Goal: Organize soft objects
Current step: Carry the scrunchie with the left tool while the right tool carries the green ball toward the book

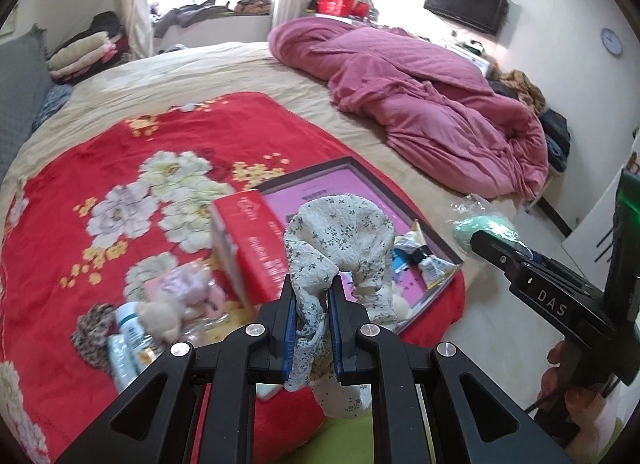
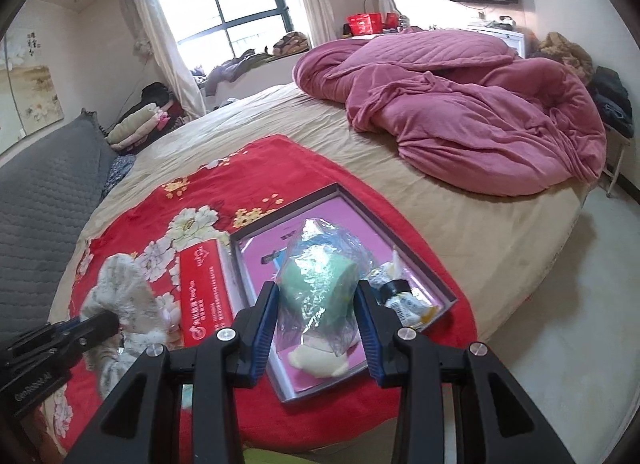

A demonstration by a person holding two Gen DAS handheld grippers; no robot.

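Left claw (image 1: 312, 296): closed on a floral cloth (image 1: 340, 232), white with small dark sprigs. Cloth is pinched between the blue pads, loops up above the fingertips and trails down behind them. It hangs above the near edge of the tray (image 1: 360, 170).

Right claw (image 2: 318, 304): closed on a green bundle (image 2: 320, 284) wrapped in clear crinkled plastic. Bundle is held above the tray (image 2: 416, 260), wrapper ends sticking out above and below the fingers. In the left wrist view the same bundle (image 1: 484, 230) sits off to the right of the bed, past the tray.

Tray: shallow, dark-rimmed, pink inside, lying on a red blanket (image 2: 192, 168) with a flower print. Contents seen in the right wrist view: a cream plush (image 2: 318, 362) at the near end, and a crumpled tube (image 2: 404, 298) with a black cap against the right rim. The tube (image 1: 424, 260) shows in the left view too. Something blue lies under the bundle; cannot tell what.

Red box (image 2: 204, 288): lies on the blanket just beside the tray's left rim, outside it.

Loose on the blanket, left of the box, left view: pink plush (image 1: 188, 288), beige plush (image 1: 160, 316), leopard scrunchie (image 1: 90, 332), two white bottles (image 1: 128, 340). All blurred.

Far side of the bed (image 2: 280, 112): heaped pink quilt (image 2: 480, 112).
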